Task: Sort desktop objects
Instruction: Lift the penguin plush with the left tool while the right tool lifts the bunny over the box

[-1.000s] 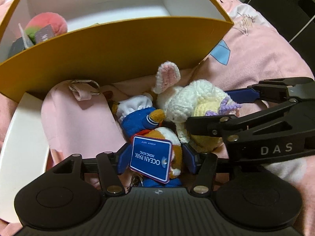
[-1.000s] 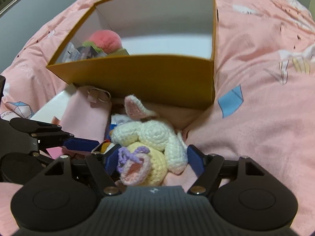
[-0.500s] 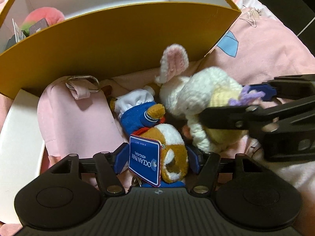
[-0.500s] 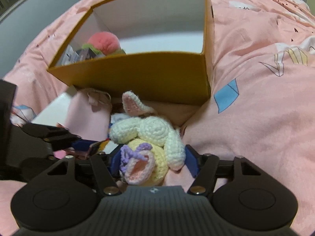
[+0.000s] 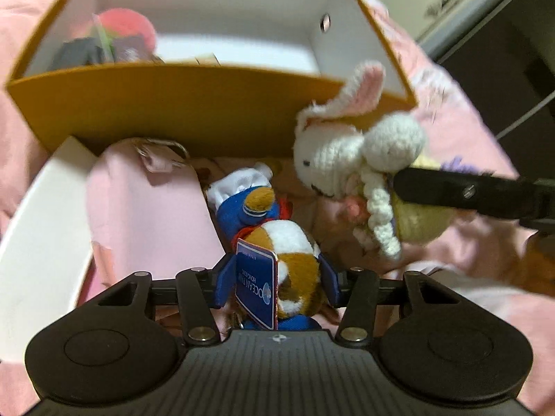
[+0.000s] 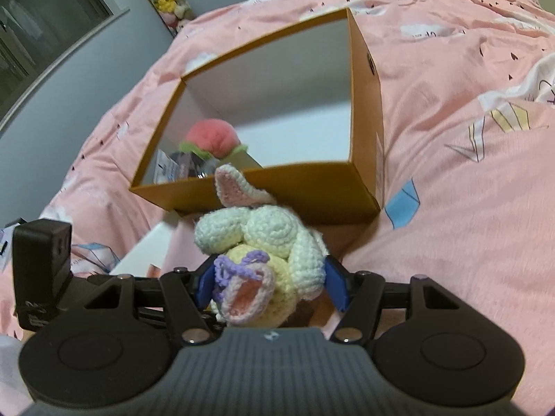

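Left claw [image 5: 275, 279], jaws just narrowed, clamped on brown-and-white plush toy in blue sailor outfit [image 5: 274, 239] lying on pink bedspread [image 6: 461, 187]. Right claw [image 6: 269, 286] gripping white-and-yellow crocheted rabbit [image 6: 267, 242], raised before open orange cardboard box [image 6: 312, 187].

A pink printed bedspread [image 6: 451, 138] covers the bed. At far left stands a grey wall [image 6: 69, 79] with a dark window [image 6: 41, 24]; light is dim.
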`<action>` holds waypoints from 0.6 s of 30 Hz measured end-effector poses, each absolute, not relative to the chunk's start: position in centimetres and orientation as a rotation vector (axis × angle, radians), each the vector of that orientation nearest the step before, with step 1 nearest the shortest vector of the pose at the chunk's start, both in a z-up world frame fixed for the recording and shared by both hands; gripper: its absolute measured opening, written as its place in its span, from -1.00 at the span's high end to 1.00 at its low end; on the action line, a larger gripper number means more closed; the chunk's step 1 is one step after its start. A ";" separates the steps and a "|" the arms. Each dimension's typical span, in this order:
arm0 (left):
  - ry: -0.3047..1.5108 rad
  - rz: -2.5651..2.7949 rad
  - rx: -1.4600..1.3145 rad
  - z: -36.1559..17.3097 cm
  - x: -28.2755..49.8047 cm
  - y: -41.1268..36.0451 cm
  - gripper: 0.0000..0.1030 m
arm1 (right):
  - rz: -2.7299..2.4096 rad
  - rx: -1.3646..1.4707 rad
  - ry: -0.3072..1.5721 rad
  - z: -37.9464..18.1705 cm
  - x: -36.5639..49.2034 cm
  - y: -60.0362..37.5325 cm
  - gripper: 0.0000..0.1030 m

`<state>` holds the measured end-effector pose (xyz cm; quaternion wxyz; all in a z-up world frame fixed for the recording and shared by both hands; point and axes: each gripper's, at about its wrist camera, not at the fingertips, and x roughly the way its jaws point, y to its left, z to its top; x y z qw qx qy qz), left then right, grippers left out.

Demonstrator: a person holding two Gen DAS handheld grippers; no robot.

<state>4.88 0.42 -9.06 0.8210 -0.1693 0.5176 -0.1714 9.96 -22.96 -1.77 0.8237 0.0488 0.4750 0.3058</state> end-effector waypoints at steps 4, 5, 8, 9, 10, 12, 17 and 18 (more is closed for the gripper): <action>1.049 -0.363 -0.418 -7.4 4.0 2.1 -0.09 | 0.674 0.107 0.986 -1.0 9.7 -22.7 -0.26; 1.040 -0.366 -0.426 -7.0 4.0 2.4 -0.09 | 0.682 0.107 0.978 -0.7 9.6 -22.7 -0.26; 1.012 -0.371 -0.427 -5.8 3.6 3.1 -0.08 | 0.701 0.105 0.956 0.3 9.4 -22.6 -0.26; 1.001 -0.375 -0.425 -5.4 3.5 3.2 -0.08 | 0.706 0.103 0.945 0.7 9.3 -22.6 -0.26; 0.986 -0.377 -0.421 -4.9 3.3 3.4 -0.08 | 0.709 0.101 0.934 1.1 9.2 -22.6 -0.26; 0.957 -0.380 -0.415 -4.4 2.9 3.6 -0.08 | 0.714 0.103 0.916 1.7 9.2 -22.8 -0.26; 0.882 -0.363 -0.406 -1.8 1.9 3.6 -0.08 | 0.731 0.123 0.863 3.4 9.4 -23.2 -0.26; 0.869 -0.362 -0.404 -1.5 2.0 3.3 -0.08 | 0.739 0.134 0.851 3.8 9.5 -23.3 -0.26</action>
